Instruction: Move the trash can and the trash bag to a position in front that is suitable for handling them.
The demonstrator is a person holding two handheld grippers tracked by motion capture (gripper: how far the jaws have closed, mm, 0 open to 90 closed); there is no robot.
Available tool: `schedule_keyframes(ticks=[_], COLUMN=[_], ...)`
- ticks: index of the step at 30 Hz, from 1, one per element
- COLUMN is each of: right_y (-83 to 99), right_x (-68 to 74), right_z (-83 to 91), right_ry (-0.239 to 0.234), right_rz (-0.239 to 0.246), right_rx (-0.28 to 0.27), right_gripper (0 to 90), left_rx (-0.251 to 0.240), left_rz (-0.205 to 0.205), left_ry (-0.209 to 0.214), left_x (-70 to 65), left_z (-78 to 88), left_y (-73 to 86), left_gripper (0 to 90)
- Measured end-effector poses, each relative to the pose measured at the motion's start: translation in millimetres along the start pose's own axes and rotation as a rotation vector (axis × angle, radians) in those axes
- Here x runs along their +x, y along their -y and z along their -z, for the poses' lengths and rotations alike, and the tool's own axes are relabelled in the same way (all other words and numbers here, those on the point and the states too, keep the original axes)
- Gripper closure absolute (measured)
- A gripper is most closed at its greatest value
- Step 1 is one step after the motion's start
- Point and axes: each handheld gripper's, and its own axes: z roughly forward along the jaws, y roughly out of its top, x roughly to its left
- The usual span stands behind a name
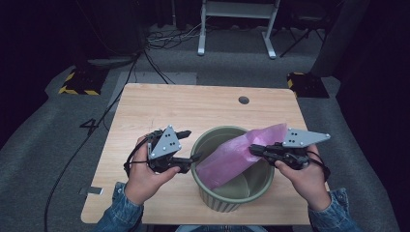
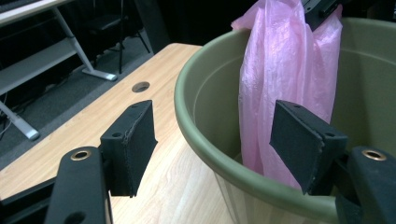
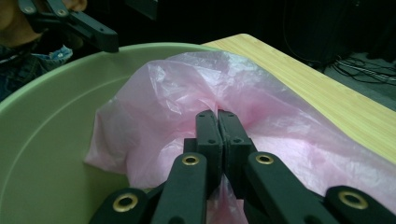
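Right hand-held gripper (image 1: 252, 149) pinching pink bag (image 1: 237, 157) over green bucket (image 1: 227, 200); left hand-held gripper (image 1: 193, 145) spread astride its rim.

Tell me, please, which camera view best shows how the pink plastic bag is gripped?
The right gripper view: the right gripper is shut on the pink plastic bag. The high view shows the bag draped into the green bucket; the left gripper view shows its hanging folds.

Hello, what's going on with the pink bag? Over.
Right gripper shut on pink bag. Bag hangs into green bucket. Left gripper open astride bucket rim.
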Motion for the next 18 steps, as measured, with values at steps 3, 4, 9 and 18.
schedule_keyframes(ticks=[3,4,9,18], right_y=[-0.1,-0.1,-2.2,-6.1], right_x=[2.6,3.8,9.8,11.5], right_z=[-6.6,-9.1,-16.1,-10.0], right_ry=[-0.02,-0.027,-0.056,-0.028], right_rz=[-0.001,-0.001,0.009,-0.013], right_rx=[0.0,0.004,0.017,-0.008], right_gripper=[88.5,88.5,88.0,57.4], left_rx=[0.0,0.001,-0.004,-0.001], left_rz=[0.002,0.004,0.006,0.014], left_ry=[-0.001,-0.002,-0.001,-0.006], left_x=[0.5,0.9,1.9,4.9], left_z=[0.6,1.0,1.1,3.2], left_y=[1.1,1.2,1.1,3.1], left_gripper=[30.7,30.7,30.6,30.7])
